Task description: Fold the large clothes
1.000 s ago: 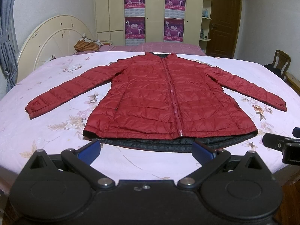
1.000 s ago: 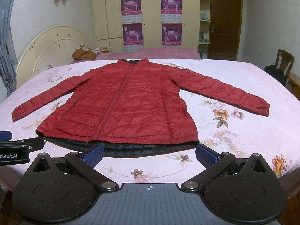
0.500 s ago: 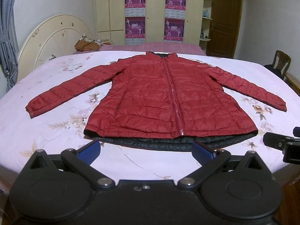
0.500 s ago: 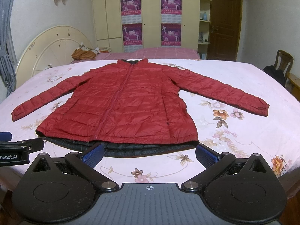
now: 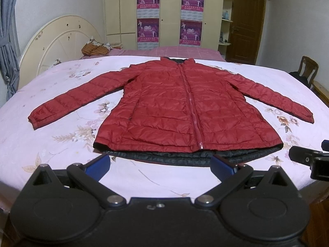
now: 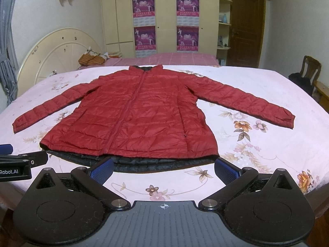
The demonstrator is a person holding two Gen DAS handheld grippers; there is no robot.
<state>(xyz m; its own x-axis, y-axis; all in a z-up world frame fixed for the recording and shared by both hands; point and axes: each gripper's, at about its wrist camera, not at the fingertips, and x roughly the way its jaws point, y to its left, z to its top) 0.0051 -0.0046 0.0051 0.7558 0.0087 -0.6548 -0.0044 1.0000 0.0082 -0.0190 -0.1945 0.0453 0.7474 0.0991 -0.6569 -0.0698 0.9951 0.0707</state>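
One red jacket lies flat and zipped on the bed, both sleeves spread left and right, its black lining showing at the near hem. Two hand-held grippers, left and right, hover at the near edge, jaws apart, touching nothing. Four posters hang on the far wardrobe.

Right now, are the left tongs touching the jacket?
Apart. In the left wrist view, the left tongs hang open short of the jacket; pink bedsheet shows between the left blue pad and the hem.
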